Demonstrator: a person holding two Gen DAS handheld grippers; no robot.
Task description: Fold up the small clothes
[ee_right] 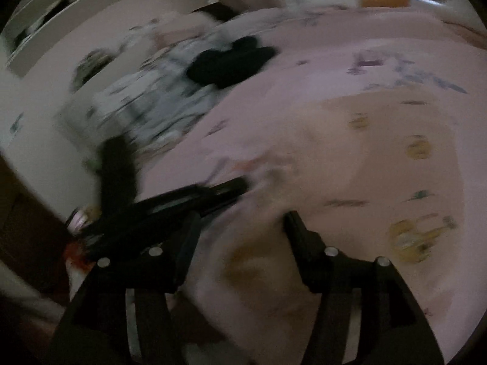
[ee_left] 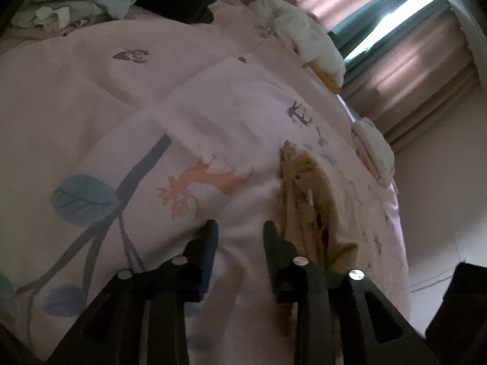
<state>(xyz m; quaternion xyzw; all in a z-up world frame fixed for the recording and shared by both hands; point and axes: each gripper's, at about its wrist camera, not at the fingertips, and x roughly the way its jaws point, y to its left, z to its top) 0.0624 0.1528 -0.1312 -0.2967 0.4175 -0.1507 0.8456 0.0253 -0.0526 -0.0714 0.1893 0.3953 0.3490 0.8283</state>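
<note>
Beige printed garment (ee_left: 307, 200) lies crumpled on the pink bedspread (ee_left: 91, 97), just right of the left hand-held gripper (ee_left: 240, 228), narrowly parted and empty; right hand-held gripper (ee_right: 243, 222) gapes wide, empty.

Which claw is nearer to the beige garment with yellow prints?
Left. The left claw has one finger right beside the beige garment; the right claw hovers open above its edge.

Black left gripper (ee_left: 240, 228), blue pad, right gripper (ee_right: 243, 217), silver screws
</note>
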